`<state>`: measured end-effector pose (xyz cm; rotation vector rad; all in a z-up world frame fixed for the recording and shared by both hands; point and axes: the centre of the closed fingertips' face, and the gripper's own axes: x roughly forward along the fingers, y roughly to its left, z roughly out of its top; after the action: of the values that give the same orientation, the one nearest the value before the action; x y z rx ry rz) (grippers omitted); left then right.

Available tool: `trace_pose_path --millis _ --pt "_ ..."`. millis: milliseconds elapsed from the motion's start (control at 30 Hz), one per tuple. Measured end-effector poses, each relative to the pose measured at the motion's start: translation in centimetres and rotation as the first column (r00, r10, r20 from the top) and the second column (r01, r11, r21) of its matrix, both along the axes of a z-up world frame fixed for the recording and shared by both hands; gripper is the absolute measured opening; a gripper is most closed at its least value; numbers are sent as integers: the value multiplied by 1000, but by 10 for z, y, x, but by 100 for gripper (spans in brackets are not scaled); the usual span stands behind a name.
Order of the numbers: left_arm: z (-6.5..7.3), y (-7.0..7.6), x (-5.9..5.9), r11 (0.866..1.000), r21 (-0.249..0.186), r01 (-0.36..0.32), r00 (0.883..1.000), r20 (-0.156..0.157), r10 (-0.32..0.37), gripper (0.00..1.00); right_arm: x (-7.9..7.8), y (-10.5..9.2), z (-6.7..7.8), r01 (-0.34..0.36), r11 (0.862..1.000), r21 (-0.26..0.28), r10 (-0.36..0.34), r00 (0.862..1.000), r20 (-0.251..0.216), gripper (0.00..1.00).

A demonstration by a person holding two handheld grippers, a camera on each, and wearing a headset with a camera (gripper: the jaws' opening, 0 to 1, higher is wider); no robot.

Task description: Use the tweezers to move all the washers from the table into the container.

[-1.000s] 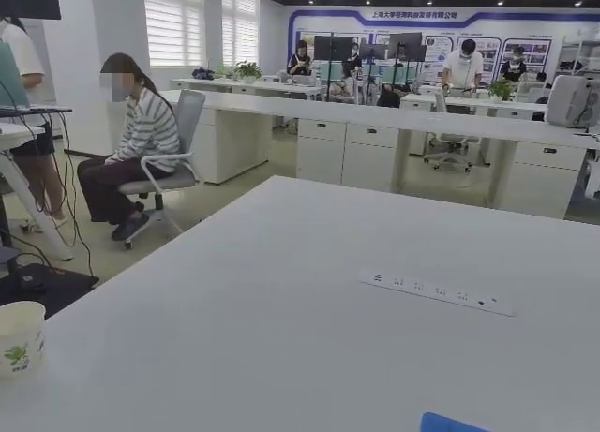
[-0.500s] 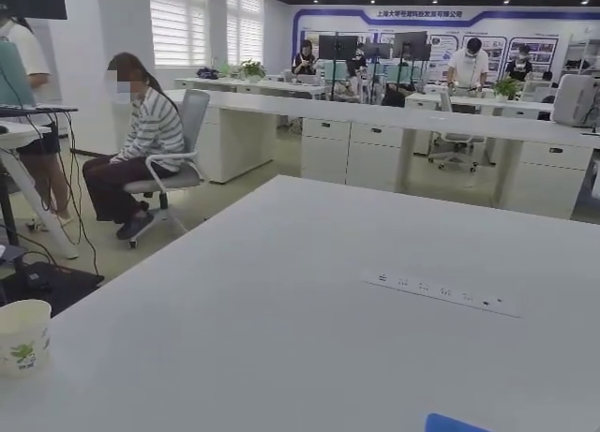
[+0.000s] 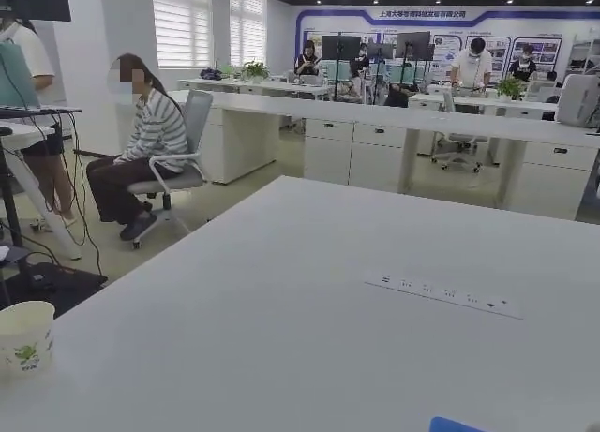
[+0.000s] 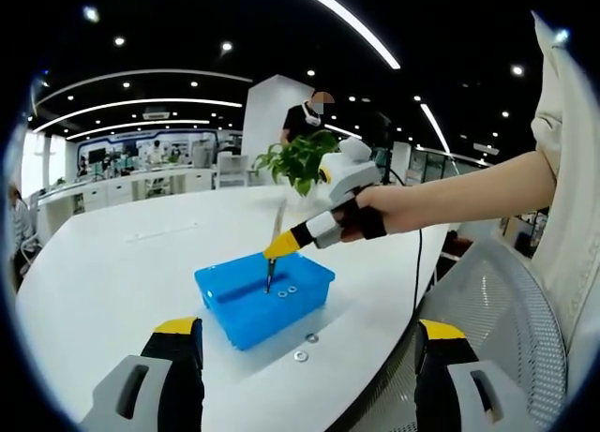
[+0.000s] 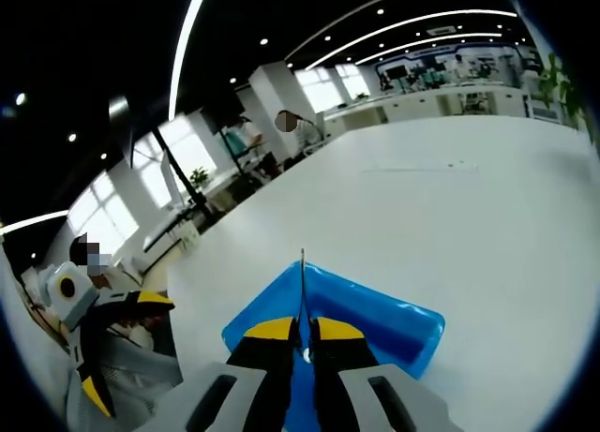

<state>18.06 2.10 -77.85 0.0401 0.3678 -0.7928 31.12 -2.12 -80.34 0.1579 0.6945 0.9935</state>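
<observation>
Right tool [image 5: 302, 336] clamps the tweezers [image 5: 302, 282], left tool [image 4: 307, 327] gapes empty; washers [image 4: 300, 356] by the bench edge look light and slippery, best pinched across the ring.

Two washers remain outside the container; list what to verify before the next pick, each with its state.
1. Tweezers held by right hand-held gripper: ok, jaws shut on them.
2. Tweezers tips empty: cannot tell, too small.
3. Container open, washers inside: ok.
4. Table cleared: not ok, two washers lie beside the container.
5. Left hand-held gripper clear: ok, open, back from the container.
6. Head view on the work: not ok, it looks across the room.
</observation>
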Motion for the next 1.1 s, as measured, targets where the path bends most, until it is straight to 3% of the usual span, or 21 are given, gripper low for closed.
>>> trace_pose_path --millis 233,667,833,1000,1100 --pt "0 0 0 1000 1 -2 1000 0 2 95 3 0 -10 -2 998 -58 4 1000 31 3" --pt "-1 0 0 1000 -3 -4 1000 -5 3 95 2 3 -20 -50 981 -189 73 991 116 3" --pt "-1 1 0 1000 -5 -6 1000 -6 6 95 -5 6 -24 -95 966 -239 133 980 150 3" --pt "1 0 1 1000 -15 -5 1000 -4 4 95 -3 4 -24 -144 947 -287 207 957 204 4" --pt "0 0 1 1000 -11 -4 1000 -5 4 95 -3 4 -22 -138 950 -280 204 954 219 4"
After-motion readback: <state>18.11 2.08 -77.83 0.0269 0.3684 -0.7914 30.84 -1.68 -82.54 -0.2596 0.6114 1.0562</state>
